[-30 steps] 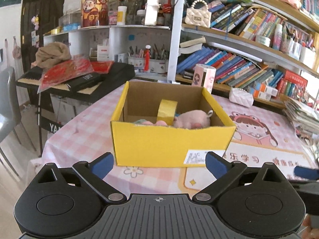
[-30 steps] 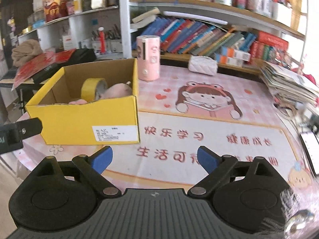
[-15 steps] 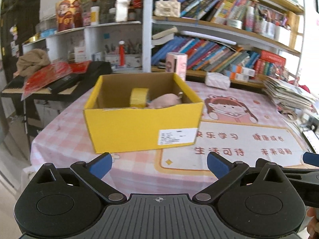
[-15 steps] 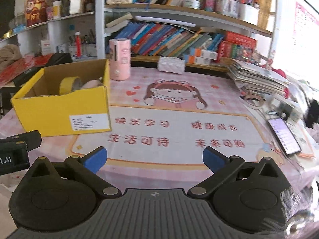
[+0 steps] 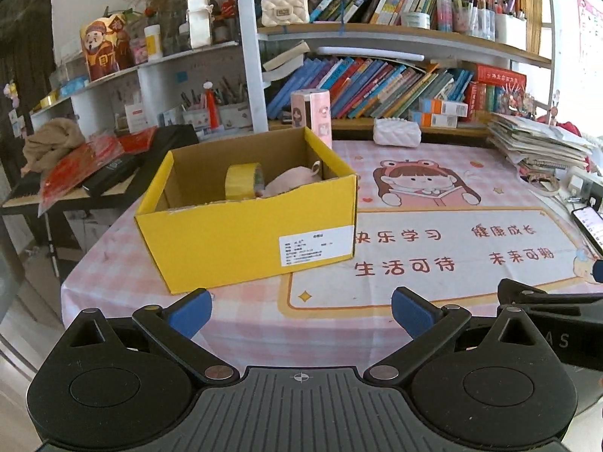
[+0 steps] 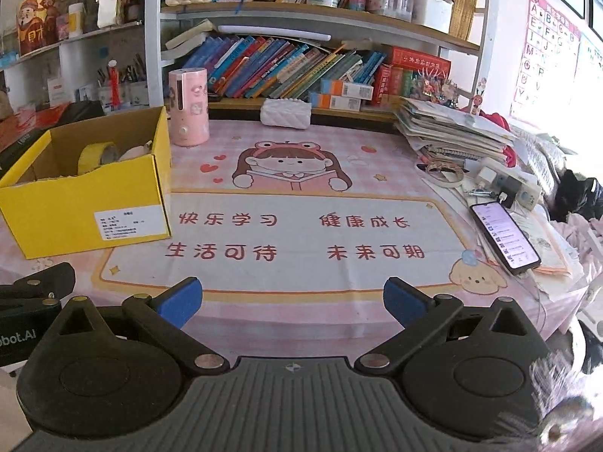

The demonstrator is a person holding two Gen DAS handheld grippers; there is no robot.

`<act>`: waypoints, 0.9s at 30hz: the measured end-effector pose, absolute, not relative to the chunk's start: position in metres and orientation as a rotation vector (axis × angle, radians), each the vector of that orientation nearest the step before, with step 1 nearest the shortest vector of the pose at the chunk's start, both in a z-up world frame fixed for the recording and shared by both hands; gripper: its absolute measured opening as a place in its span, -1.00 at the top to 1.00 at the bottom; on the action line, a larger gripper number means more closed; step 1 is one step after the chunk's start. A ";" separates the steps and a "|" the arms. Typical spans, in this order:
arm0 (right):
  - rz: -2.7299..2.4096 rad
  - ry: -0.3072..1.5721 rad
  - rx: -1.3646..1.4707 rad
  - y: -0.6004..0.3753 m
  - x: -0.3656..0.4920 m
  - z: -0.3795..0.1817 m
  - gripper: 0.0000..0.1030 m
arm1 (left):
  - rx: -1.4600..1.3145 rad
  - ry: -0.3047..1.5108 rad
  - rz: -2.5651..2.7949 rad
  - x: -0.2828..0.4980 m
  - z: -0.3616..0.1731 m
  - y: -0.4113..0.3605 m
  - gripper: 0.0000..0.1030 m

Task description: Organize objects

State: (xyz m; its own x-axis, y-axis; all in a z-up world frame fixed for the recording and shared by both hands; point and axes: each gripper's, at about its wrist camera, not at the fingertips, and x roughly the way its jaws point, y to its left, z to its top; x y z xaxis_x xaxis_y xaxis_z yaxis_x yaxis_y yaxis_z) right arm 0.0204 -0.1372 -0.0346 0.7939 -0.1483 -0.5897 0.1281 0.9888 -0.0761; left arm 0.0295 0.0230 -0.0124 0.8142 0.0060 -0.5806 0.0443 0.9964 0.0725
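A yellow cardboard box [image 5: 248, 241] stands on the left part of the pink table mat [image 5: 433, 248]; it also shows in the right wrist view [image 6: 86, 211]. Inside it lie a yellow tape roll [image 5: 241, 180] and a pink soft item [image 5: 290, 180], partly hidden by the box wall. My left gripper [image 5: 301, 310] is open and empty, held back from the table's front edge. My right gripper [image 6: 292, 299] is open and empty, also back from the front edge, right of the box.
A pink cylinder [image 6: 188, 107] stands behind the box. A white quilted pouch [image 6: 286, 113] lies at the back. A phone [image 6: 503, 235], a paper stack [image 6: 452, 132] and chargers sit at the right. Bookshelves [image 6: 301, 64] rise behind the table.
Both grippers have pulled back and away from the box and risen; the box looks smaller and more of the mat and right side of the table shows. Both stay open.
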 end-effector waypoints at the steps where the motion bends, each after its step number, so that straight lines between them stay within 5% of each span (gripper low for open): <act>1: -0.153 0.637 -0.038 -0.138 0.020 -0.035 -1.00 | 0.083 0.623 -0.020 0.030 -0.013 0.022 -0.99; 27: -0.157 0.649 -0.030 -0.149 0.016 -0.035 -1.00 | 0.063 0.651 0.009 0.025 -0.015 0.011 -0.99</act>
State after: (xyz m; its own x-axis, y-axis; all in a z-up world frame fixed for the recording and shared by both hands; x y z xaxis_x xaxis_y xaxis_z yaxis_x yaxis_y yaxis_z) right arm 0.0158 -0.1495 -0.0345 0.7854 -0.1544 -0.5994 0.1358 0.9878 -0.0765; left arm 0.0249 0.0108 -0.0149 0.7954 0.0281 -0.6054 0.0113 0.9981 0.0611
